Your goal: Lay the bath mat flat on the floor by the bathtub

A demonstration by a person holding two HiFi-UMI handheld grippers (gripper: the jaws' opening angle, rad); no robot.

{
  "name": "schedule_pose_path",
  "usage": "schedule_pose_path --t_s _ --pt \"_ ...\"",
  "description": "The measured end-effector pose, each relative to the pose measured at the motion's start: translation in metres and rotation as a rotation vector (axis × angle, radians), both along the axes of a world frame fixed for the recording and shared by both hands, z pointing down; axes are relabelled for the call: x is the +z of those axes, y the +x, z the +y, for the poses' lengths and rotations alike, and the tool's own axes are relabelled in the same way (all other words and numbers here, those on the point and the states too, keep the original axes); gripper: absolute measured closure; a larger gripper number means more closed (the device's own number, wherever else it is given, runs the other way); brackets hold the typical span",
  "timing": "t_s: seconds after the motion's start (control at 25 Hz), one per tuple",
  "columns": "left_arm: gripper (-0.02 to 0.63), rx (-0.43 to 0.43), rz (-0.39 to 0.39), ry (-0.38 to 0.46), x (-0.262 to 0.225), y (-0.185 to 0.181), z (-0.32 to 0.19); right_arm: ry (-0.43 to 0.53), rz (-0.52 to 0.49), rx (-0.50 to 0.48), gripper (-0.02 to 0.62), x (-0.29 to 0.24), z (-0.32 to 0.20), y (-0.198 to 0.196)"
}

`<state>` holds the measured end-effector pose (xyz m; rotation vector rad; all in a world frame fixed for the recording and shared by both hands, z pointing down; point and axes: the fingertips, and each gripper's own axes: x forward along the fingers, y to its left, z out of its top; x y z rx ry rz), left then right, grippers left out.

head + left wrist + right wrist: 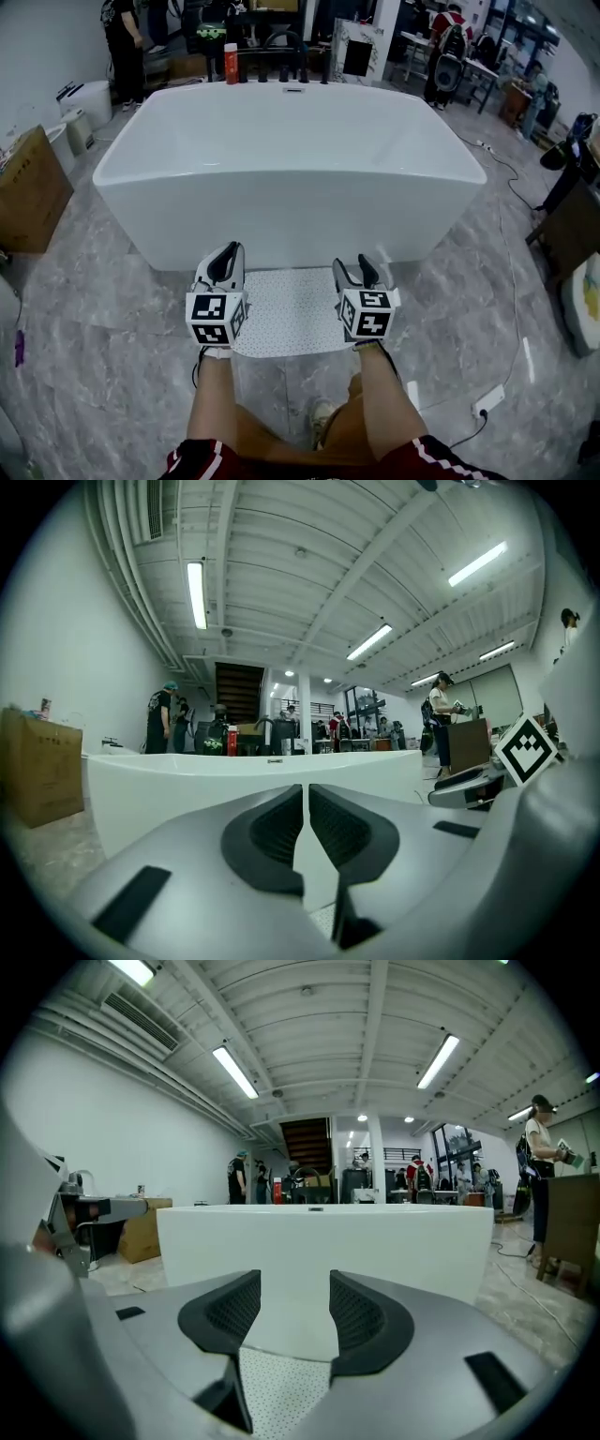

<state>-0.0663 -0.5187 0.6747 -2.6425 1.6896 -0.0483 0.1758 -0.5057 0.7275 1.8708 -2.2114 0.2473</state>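
The white dotted bath mat (pixel 291 311) lies spread on the marble floor against the front of the white bathtub (pixel 291 159). My left gripper (pixel 225 267) hovers over the mat's left edge, jaws shut with only a slit between them and nothing seen in it. Over the mat's right edge my right gripper (pixel 357 274) stands open and empty. In the left gripper view the left gripper (pixel 307 799) points at the bathtub (pixel 187 780), with a bit of mat (pixel 323 919) below. The right gripper (pixel 294 1288) shows the mat (pixel 281 1387) under its jaws and the bathtub (pixel 319 1241) ahead.
A cardboard box (pixel 28 187) stands at the left. A red bottle (pixel 231 64) and black faucet (pixel 281 58) sit at the tub's far rim. A cable and power strip (pixel 487 403) lie on the floor at right. People and furniture fill the background.
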Motion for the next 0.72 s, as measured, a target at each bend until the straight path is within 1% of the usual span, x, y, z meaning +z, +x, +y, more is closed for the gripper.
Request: schedule_pose_path --t_s 0.08,0.2,0.24,0.32,0.4,0.48,0.56,0.64,0.72 --pt "0.575 -0.004 -0.017 0.004 -0.003 0.001 -0.011 -0.015 -0.011 0.001 0.348 0.006 -0.007 0.003" --pt "0.575 0.009 -0.035 -0.003 -0.01 0.013 -0.023 -0.053 -0.012 -0.012 0.347 0.013 -0.012 0.007" --pt "0.575 0.015 -0.034 -0.008 -0.014 0.017 -0.026 -0.06 0.001 -0.014 0.347 0.014 -0.012 0.009" --pt "0.575 0.031 -0.018 -0.019 -0.028 0.024 -0.031 -0.066 0.058 -0.008 0.347 0.011 -0.011 0.017" --pt "0.575 0.045 -0.014 -0.024 -0.048 0.03 -0.034 -0.08 0.113 0.024 0.347 0.003 -0.006 0.033" --pt "0.575 0.056 -0.031 -0.019 -0.077 0.035 -0.036 -0.105 0.11 0.054 0.348 -0.014 0.001 0.05" --pt "0.575 0.061 -0.045 -0.021 -0.109 0.038 -0.038 -0.118 0.093 0.067 0.348 -0.043 0.003 0.063" --pt "0.575 0.061 -0.034 -0.043 -0.139 0.041 -0.04 -0.114 0.091 0.07 0.348 -0.082 0.0 0.074" --pt "0.575 0.057 -0.016 -0.083 -0.164 0.043 -0.04 -0.106 0.097 0.062 0.348 -0.126 -0.003 0.08"
